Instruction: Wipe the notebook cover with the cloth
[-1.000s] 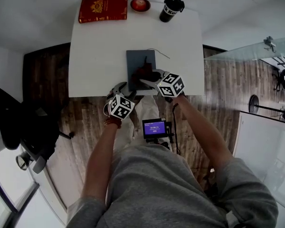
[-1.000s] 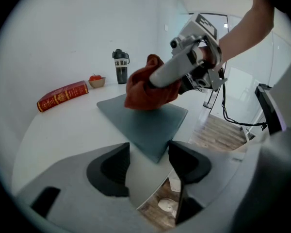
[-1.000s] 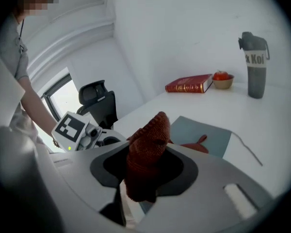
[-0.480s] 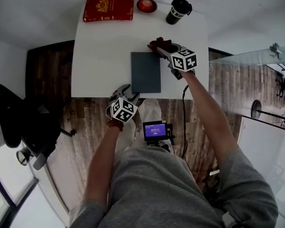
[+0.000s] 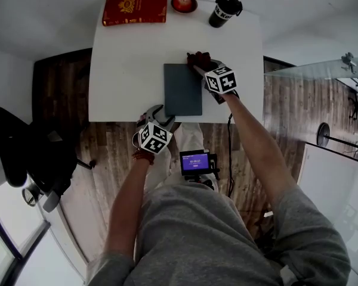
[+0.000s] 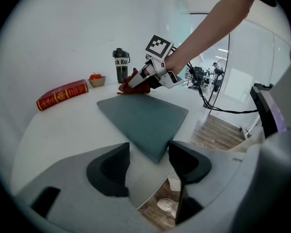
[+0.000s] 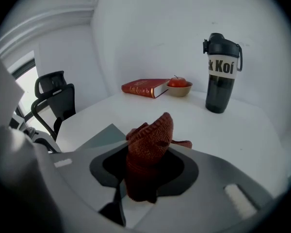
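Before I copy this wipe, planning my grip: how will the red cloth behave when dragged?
Probably floppy: the cloth bunches and folds where the right gripper pinches it. Likely light. Its knit looks grippy, so it may catch rather than slide.

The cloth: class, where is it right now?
In the head view the cloth is clamped in the right gripper at the far right corner of the notebook, nearer than the black bottle.

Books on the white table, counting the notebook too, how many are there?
2. The red book lies at the far left corner of the table; the grey notebook lies flat near the front edge, about midway across. None seems hidden.
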### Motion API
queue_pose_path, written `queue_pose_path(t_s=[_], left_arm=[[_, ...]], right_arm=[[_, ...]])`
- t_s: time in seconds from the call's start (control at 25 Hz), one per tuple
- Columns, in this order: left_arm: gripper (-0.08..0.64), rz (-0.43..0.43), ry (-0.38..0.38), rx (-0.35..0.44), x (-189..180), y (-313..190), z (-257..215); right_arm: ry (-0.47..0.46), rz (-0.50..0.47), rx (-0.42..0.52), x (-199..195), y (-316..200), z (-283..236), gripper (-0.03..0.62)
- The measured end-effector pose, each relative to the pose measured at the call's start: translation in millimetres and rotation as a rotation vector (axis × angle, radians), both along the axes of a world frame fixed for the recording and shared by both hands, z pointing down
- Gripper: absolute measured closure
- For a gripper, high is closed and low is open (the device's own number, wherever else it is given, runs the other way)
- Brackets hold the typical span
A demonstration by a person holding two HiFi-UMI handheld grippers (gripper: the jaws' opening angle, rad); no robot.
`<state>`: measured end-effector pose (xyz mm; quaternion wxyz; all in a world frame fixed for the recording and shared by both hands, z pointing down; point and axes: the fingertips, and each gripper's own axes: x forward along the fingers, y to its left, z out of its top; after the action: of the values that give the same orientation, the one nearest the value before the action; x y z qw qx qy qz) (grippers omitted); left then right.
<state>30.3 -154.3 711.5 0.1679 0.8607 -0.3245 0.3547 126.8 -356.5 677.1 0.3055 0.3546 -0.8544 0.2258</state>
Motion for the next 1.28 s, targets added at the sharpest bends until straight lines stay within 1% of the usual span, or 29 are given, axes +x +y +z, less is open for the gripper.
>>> queue_pose_path(t_s=[0.08,0.28,0.56,0.72,0.88,1.04,1.28], left_arm=[[0.304,0.001,0.001,-0.002,0.4,0.5,0.2],[0.304,-0.001,-0.001,0.001,-0.1,0.1,0.0],[0.304,-0.001,0.000,0.000,0.8,0.2,-1.2],[0.304,-0.001,0.000,-0.002,1.0,-0.5,0.3],[0.304,-0.001,0.000,-0.002,1.1,-0.9,0.4],[0.304,0.001,0.002,-0.005,1.3,-0.9,0.7],[0.302,-0.002,0.001,-0.003,1.0,-1.6,1.0]], right_arm=[[0.012,-0.010,0.004,1.3,6.0,0.3,0.436],[0.005,-0.014,-0.016,2.6,14.1,0.3,0.439],[0.042,-0.050,-0.027,-4.0,32.4,-0.8,0.439],[0.033,-0.045,-0.026,-5.8,44.1,-0.2,0.440],[0.026,-0.087,-0.029,-12.0,64.4,0.7,0.443],[0.007,-0.070,-0.021,-13.7,79.7,2.1,0.443],[0.002,-0.101,-0.034,-16.1,97.3,2.5,0.443]])
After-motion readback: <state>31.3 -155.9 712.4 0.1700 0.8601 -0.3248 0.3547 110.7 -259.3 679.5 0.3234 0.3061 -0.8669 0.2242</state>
